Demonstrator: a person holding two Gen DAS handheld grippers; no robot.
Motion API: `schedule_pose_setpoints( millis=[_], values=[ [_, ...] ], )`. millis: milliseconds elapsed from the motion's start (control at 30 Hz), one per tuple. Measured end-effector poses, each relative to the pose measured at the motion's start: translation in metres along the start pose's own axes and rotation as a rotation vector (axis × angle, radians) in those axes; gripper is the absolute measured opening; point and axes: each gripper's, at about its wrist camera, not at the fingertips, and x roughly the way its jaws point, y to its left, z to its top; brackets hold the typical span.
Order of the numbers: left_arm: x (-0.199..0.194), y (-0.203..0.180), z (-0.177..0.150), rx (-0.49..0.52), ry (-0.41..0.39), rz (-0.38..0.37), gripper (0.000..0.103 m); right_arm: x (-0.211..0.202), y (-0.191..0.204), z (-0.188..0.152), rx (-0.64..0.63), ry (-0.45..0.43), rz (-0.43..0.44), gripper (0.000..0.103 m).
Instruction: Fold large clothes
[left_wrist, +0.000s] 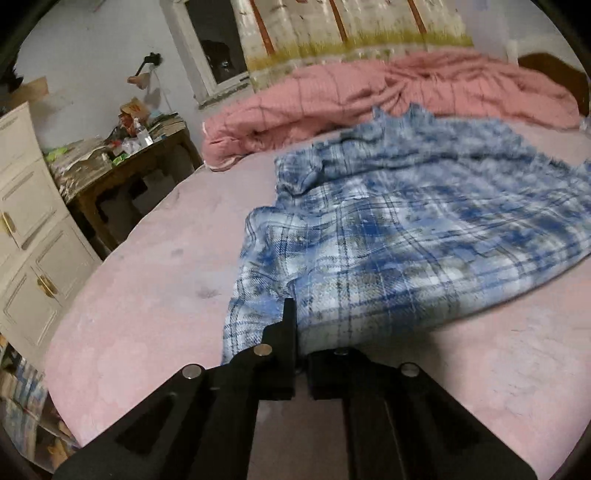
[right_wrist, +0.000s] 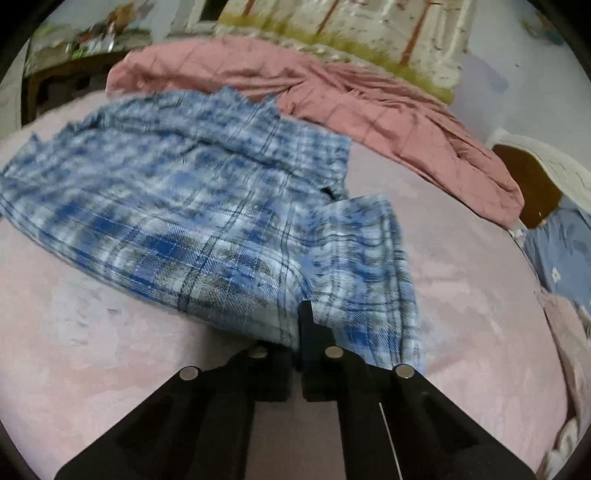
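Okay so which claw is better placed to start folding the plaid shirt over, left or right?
Neither clearly. The left claw and the right claw are each shut on the near edge of the plaid shirt, at opposite ends, so lifting both together looks best.

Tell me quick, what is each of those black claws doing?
Left gripper: closed, pinching the near edge of the blue plaid shirt.
Right gripper: closed, pinching the same shirt's near edge.
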Motion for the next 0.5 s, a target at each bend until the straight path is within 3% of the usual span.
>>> schedule_pose_setpoints(
  millis=[167, 300, 500],
  values=[
    [-0.029, 0.027, -0.011, -0.103, -0.012, -0.061, 0.004, -0.037, -0.002, -0.015, 0.105, -0.035, 0.039, 0.002],
    [-0.036, 0.043, -0.010, -0.143, -0.014, -0.076, 0.004, -0.063, 0.002, -0.022, 0.097, -0.071, 0.060, 0.002],
    [-0.027, 0.043, 0.013, -0.151, -0.017, -0.066, 0.004, -0.062, -0.001, -0.007, 0.085, -0.084, 0.052, 0.002]
  ],
)
